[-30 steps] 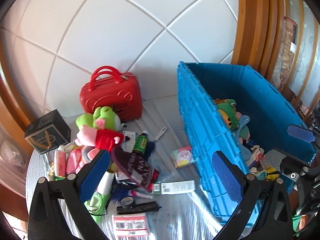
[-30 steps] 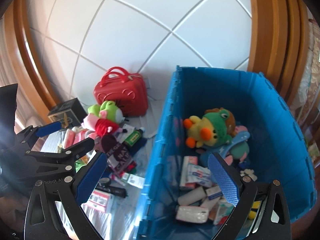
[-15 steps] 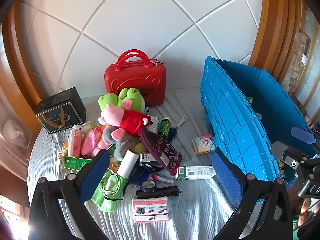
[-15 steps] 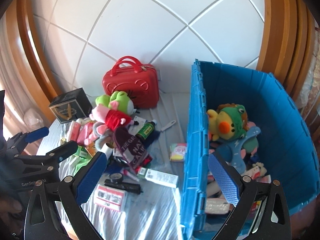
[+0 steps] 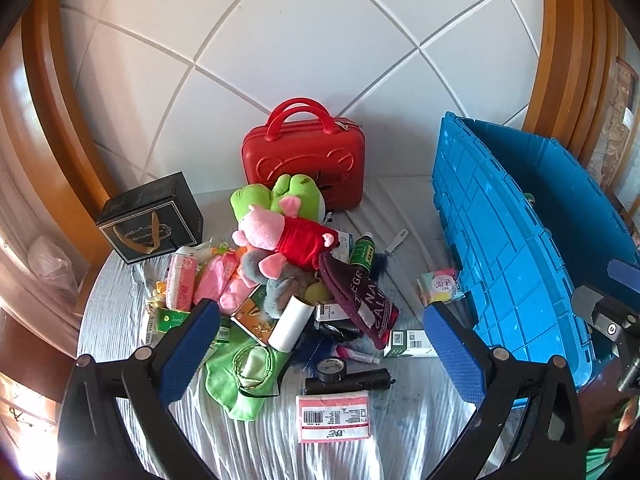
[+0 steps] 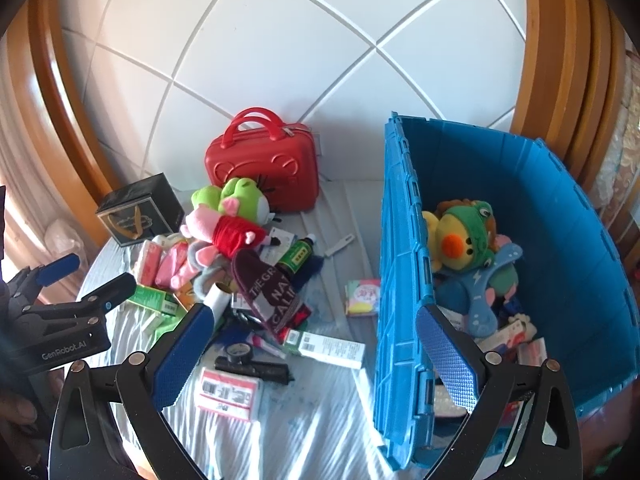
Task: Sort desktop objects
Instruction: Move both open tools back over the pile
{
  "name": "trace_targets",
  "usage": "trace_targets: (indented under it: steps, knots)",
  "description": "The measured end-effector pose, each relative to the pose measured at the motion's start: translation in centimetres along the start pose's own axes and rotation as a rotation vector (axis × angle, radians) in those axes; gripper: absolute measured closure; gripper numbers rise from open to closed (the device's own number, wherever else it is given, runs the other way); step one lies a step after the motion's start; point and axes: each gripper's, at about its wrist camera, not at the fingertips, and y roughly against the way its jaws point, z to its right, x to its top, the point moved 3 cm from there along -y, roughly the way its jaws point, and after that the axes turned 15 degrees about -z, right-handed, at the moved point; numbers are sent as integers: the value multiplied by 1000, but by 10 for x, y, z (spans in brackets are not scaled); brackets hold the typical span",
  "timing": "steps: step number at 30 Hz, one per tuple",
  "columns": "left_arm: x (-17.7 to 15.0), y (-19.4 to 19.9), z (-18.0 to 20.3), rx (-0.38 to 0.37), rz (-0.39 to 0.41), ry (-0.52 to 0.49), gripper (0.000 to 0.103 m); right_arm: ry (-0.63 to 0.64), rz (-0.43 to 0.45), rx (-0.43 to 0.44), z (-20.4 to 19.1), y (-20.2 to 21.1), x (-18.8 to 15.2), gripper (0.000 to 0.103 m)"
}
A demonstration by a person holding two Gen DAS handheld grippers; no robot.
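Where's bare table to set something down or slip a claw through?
Free: the strip between the red case and the blue crate, and the near edge in front of the pink barcode pack. Crowded: the pile around the pig plush, out to the black box.

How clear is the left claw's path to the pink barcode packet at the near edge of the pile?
Probably clear, yes. The left claw is open and empty, and the pink barcode packet lies flat on the cloth with nothing on top. Only the black tube sits just behind it, apart from it.
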Motion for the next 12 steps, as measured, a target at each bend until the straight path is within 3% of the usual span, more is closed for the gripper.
trace_targets:
  steps: [12]
  knots:
    - [-6, 2, -1, 17, 30, 41, 0, 10, -14, 5, 1, -4, -1, 0]
